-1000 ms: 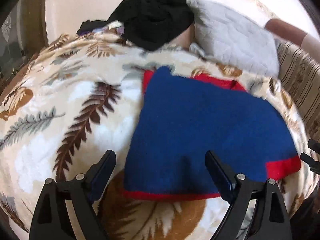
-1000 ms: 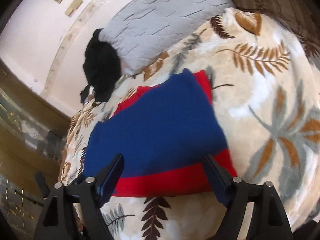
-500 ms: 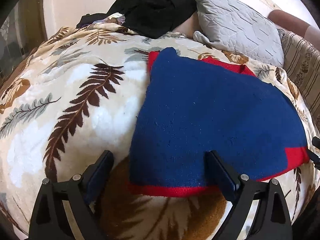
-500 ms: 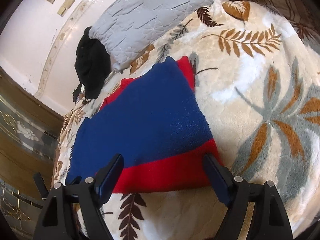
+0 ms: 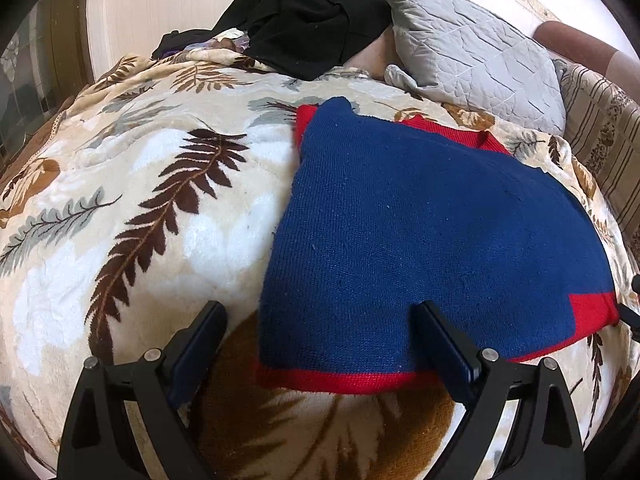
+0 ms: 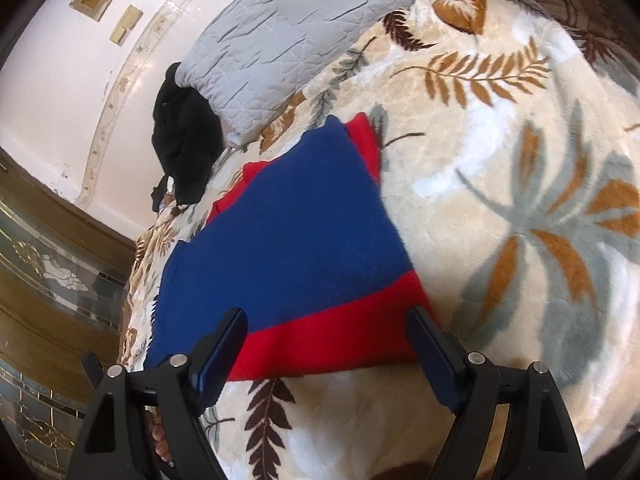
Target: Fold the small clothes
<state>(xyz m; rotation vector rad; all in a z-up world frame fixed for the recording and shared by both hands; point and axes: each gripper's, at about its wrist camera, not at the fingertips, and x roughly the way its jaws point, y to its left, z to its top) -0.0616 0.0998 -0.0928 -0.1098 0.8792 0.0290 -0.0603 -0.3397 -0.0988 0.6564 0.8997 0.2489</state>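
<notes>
- Left wrist view: no brand, label or readable writing shows anywhere.
- The left gripper (image 5: pixel 318 320) has its jaws spread wide and grips nothing; the near left corner of the blue knit garment (image 5: pixel 420 240) lies between the fingers, with one finger over the garment's near edge and the other over the leaf-print blanket (image 5: pixel 120 200) beside it.
- The garment lies flat on the blanket, blue on top, with a red hem along its near edge, a red patch at its near right corner and red showing at its far edge.
- Beyond the garment's far edge, a grey quilted pillow (image 5: pixel 472 48) leans at the head of the bed, and a black heap of clothes (image 5: pixel 312 16) sits just beside the pillow, touching it.
- To the far right of the garment, a striped upholstered edge (image 5: pixel 600 136) borders the blanket.
- Right wrist view: again no writing to read.
- The right gripper (image 6: pixel 328 334) is wide open and holds nothing; the garment's broad red band (image 6: pixel 328 340) lies between its fingers.
- Past the garment, the pillow (image 6: pixel 288 32) and the black heap (image 6: pixel 184 136) rest against a pale wall (image 6: pixel 52 72); a wood and patterned-glass panel (image 6: pixel 48 280) stands left of the garment.
- Nothing lies on top of the garment.
</notes>
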